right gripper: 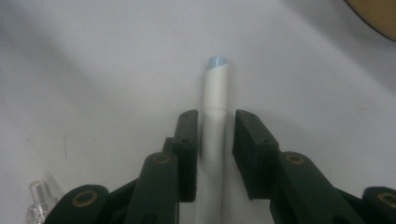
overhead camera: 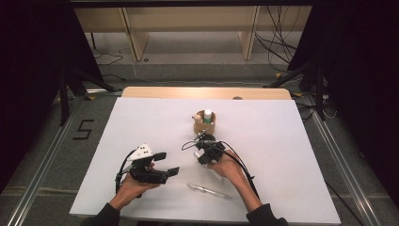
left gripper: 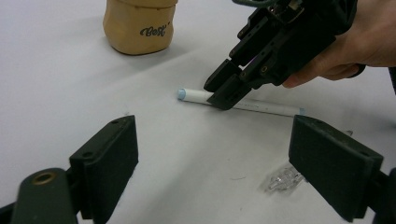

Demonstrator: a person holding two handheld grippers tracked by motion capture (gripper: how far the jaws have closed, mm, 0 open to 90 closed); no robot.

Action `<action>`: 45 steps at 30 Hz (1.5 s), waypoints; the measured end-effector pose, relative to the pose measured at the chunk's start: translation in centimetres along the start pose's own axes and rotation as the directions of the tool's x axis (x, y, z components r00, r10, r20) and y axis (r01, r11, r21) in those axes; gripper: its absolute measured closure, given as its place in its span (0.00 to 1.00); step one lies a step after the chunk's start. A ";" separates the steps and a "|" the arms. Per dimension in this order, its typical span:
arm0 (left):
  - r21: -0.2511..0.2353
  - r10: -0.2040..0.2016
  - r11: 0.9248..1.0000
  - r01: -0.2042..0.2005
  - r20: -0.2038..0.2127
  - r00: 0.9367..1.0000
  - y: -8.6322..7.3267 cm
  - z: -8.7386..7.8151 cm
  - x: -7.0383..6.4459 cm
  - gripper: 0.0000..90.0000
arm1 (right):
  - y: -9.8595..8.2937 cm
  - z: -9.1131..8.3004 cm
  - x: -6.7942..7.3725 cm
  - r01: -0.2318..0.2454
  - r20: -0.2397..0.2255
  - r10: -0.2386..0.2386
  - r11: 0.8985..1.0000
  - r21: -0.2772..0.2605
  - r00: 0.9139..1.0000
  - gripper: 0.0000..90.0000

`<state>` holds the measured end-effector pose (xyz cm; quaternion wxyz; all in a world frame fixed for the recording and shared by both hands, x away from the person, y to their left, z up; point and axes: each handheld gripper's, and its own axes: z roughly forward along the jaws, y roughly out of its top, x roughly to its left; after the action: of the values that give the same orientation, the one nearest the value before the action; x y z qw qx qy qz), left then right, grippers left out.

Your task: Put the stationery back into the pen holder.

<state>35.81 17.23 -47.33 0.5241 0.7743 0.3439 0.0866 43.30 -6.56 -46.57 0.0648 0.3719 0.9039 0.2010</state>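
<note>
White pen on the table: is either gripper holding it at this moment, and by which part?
The right gripper straddles the white pen behind its blue-tipped end, jaws either side; a firm clamp cannot be told. The left gripper is open, holding nothing.

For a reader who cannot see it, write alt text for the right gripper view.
The right gripper straddles a white pen with a pale blue tip lying on the white table, jaws close on either side. A clear pen lies lower left.
</note>
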 end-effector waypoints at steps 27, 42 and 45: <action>0.001 -0.002 1.000 0.002 0.004 1.000 0.0 0.0 0.0 0.17 | 1.6 0.2 0.0 0.020 0.011 -0.021 0.995 0.097 1.000 0.87; 0.000 -0.001 1.000 0.001 0.000 1.000 0.0 0.0 0.1 0.17 | 1.3 -3.2 -1.4 0.011 -0.050 -0.016 0.995 -0.095 0.999 0.87; -0.001 -0.001 1.000 0.001 -0.002 1.000 0.0 0.0 0.1 0.17 | 1.1 -4.8 -1.8 0.000 -0.059 -0.012 0.979 -0.205 0.998 0.87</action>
<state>35.88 17.29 -47.37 0.5241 0.7740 0.3445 0.0872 44.05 -8.62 -41.78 0.0762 0.3542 0.8811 0.3039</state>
